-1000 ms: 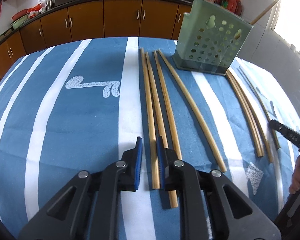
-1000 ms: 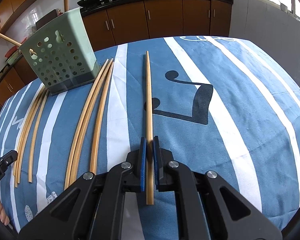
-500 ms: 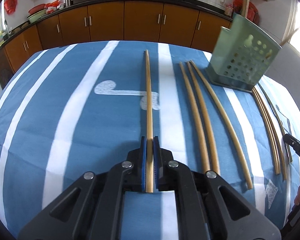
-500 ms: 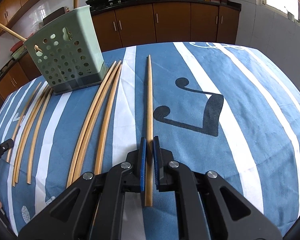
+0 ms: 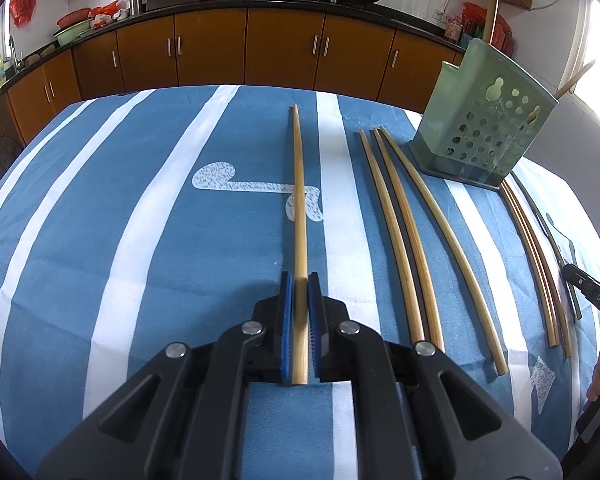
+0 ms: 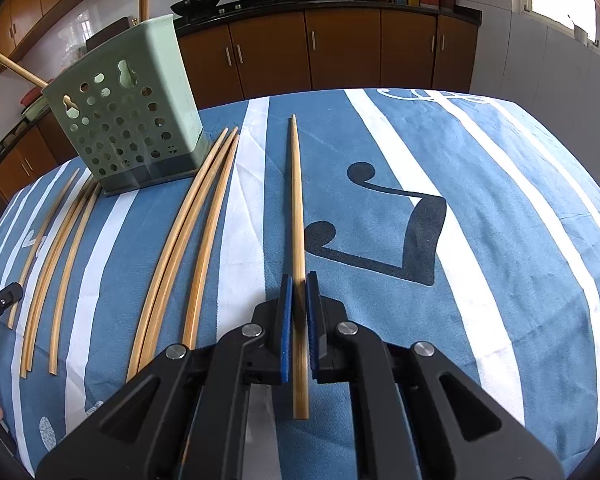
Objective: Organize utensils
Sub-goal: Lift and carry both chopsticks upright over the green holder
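My left gripper (image 5: 300,280) is shut on a bamboo chopstick (image 5: 299,196) and holds it above the blue striped cloth, tip pointing away. My right gripper (image 6: 299,280) is shut on another bamboo chopstick (image 6: 296,204), also held pointing forward. A green perforated utensil holder (image 5: 482,136) stands at the far right in the left wrist view and at the far left in the right wrist view (image 6: 128,124), with chopsticks standing in it. Loose chopsticks (image 5: 404,236) lie on the cloth beside the holder; they also show in the right wrist view (image 6: 188,240).
The striped tablecloth (image 5: 140,240) covers the table. More loose chopsticks (image 6: 56,264) lie on the holder's other side. The right gripper's tip (image 5: 592,296) shows at the left wrist view's right edge. Brown kitchen cabinets (image 5: 284,48) run behind the table.
My left gripper closed on a chopstick from the group on the cloth, lifted it and shifted left. My right gripper keeps its chopstick and has risen slightly.
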